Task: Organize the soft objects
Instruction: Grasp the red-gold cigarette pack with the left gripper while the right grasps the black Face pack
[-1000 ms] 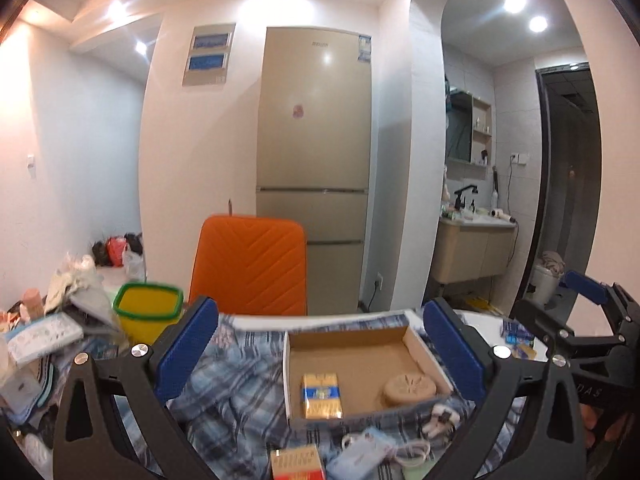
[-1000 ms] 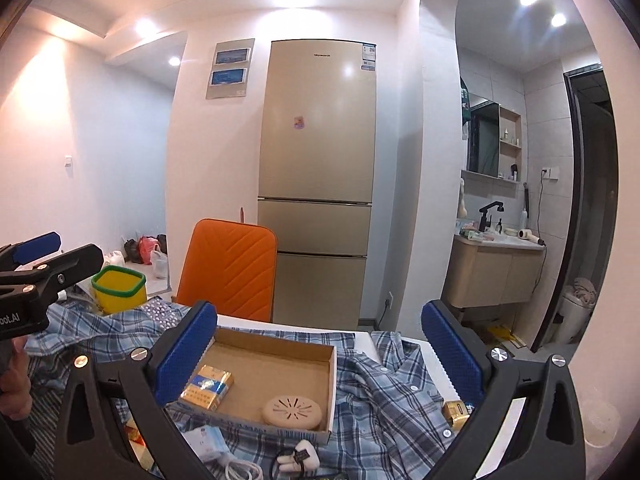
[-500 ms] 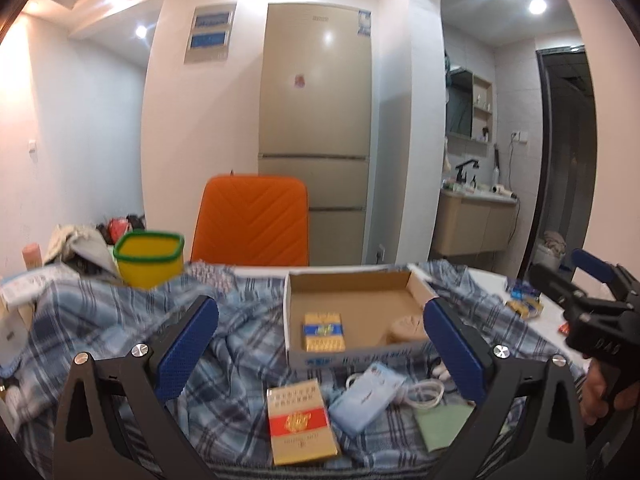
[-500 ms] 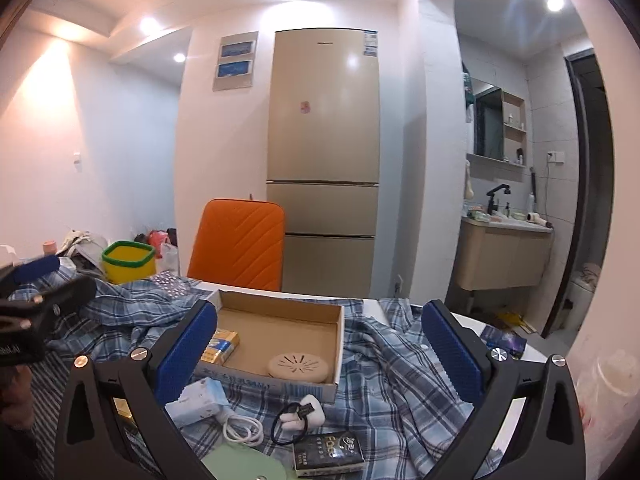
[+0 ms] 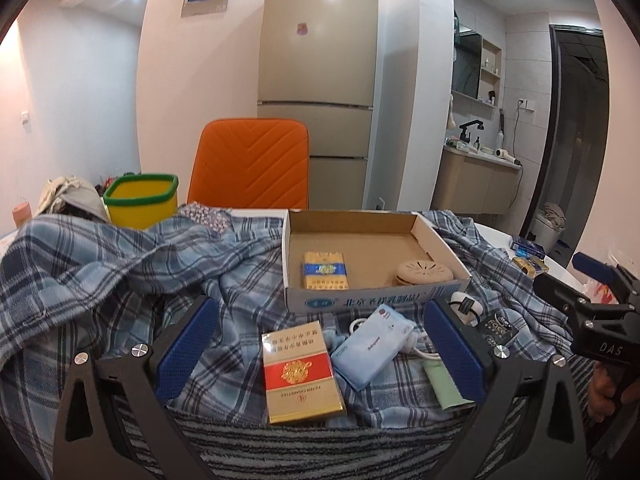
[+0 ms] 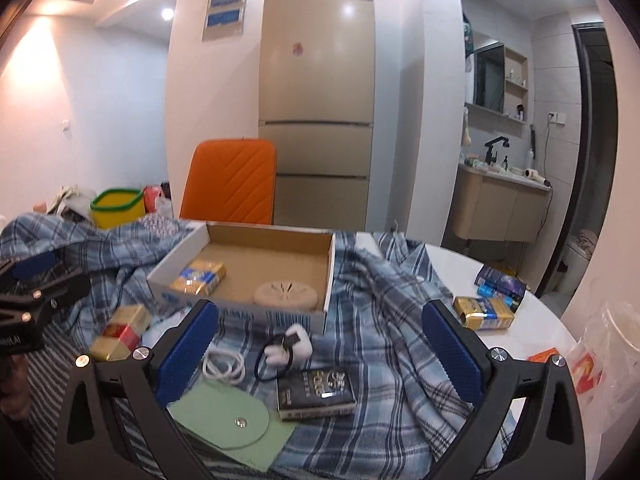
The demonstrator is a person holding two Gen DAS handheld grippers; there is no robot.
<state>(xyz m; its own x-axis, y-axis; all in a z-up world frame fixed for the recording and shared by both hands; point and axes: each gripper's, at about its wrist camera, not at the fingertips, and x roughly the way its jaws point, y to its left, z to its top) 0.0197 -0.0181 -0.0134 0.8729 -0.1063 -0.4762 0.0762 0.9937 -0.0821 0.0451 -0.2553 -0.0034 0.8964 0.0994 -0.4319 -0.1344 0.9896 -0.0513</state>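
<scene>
Both the left hand-held gripper [image 5: 318,354] and right hand-held gripper [image 6: 318,354] are held wide apart, empty. The rumpled blue plaid cloth shirt [image 5: 120,280] lies spread below and ahead of them, under the shallow cardboard box [image 5: 362,240]; the box is best cleared before the fabric is pinched.

Blk hand-held gripper [image 5: 320,354] — blue pads [image 5: 187,350]

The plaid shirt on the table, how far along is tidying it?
Nothing looks done: the plaid shirt lies crumpled and spread under the cardboard box, the red cigarette pack and the green pouch. Nothing is in hand: the left gripper and right gripper hover open. Clearing and folding remain.
</scene>
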